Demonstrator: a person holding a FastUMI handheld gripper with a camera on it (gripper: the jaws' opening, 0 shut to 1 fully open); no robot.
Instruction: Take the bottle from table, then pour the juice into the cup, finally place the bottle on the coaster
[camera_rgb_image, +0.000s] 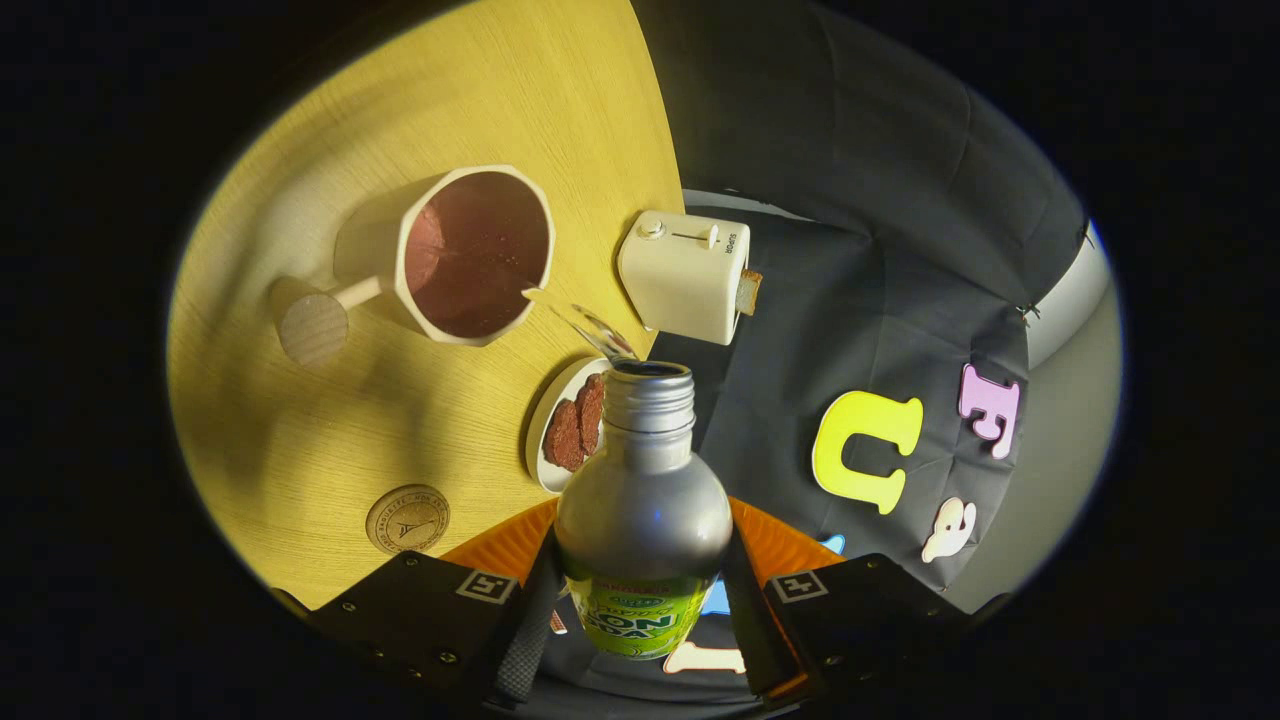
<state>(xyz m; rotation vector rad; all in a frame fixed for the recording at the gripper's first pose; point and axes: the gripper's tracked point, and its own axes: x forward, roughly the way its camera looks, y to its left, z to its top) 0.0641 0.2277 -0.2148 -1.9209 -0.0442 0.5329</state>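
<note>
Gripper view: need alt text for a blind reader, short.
The gripper is shut on a silver bottle, tilted so a thin stream runs from its open mouth into a cream cup on the wooden table. Beside the bottle sit a small plate of cookies, a toaster and a round coaster.
</note>
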